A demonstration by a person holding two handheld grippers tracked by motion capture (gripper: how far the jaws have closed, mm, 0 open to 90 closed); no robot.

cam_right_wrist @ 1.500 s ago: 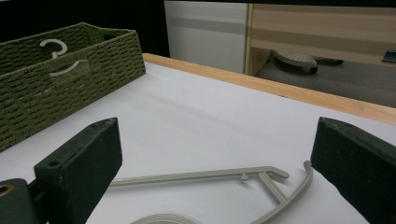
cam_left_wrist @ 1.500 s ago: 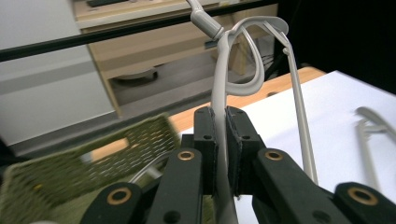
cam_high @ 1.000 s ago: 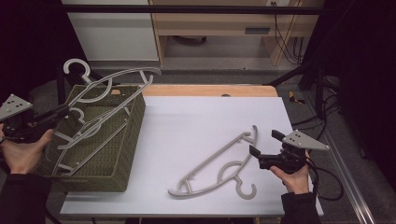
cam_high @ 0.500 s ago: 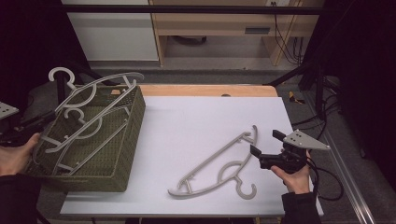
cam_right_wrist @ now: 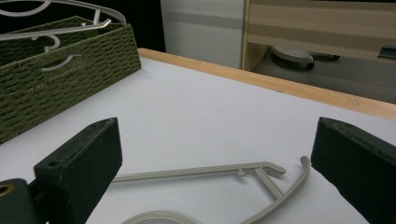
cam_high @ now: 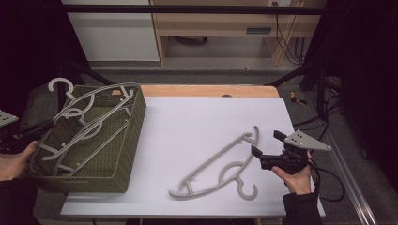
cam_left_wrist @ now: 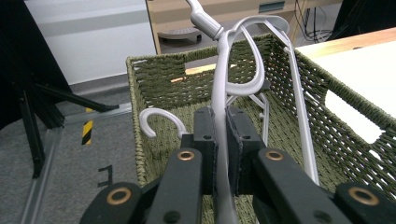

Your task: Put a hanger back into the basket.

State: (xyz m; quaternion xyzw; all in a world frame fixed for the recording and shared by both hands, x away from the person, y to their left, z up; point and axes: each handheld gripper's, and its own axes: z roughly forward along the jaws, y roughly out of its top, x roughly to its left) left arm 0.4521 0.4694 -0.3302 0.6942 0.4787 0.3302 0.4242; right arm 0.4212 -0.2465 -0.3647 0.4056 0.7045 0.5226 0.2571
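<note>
A grey plastic hanger (cam_high: 96,95) is tilted over the green woven basket (cam_high: 127,154) at the table's left, its hook (cam_high: 58,84) past the basket's far left corner. My left gripper (cam_high: 45,125) is shut on it from the basket's left side. In the left gripper view the pads (cam_left_wrist: 206,135) pinch the hanger's thin bar (cam_left_wrist: 219,93) above the basket (cam_left_wrist: 154,88). Another grey hanger (cam_high: 213,165) lies flat on the white table. My right gripper (cam_high: 266,143) stands open just right of it, and this hanger (cam_right_wrist: 205,173) lies below the wide-apart jaws.
More hangers lie inside the basket, one hook (cam_left_wrist: 156,120) showing by its wall. The white tabletop (cam_high: 202,117) ends in a wooden strip (cam_high: 211,90) at the far side. A cable (cam_high: 328,183) trails off the right edge. Dark frame bars stand beyond both sides.
My left gripper has carried its hanger leftward and down, so the hanger now sits lower over the basket. The right gripper and the hanger on the table have not moved.
</note>
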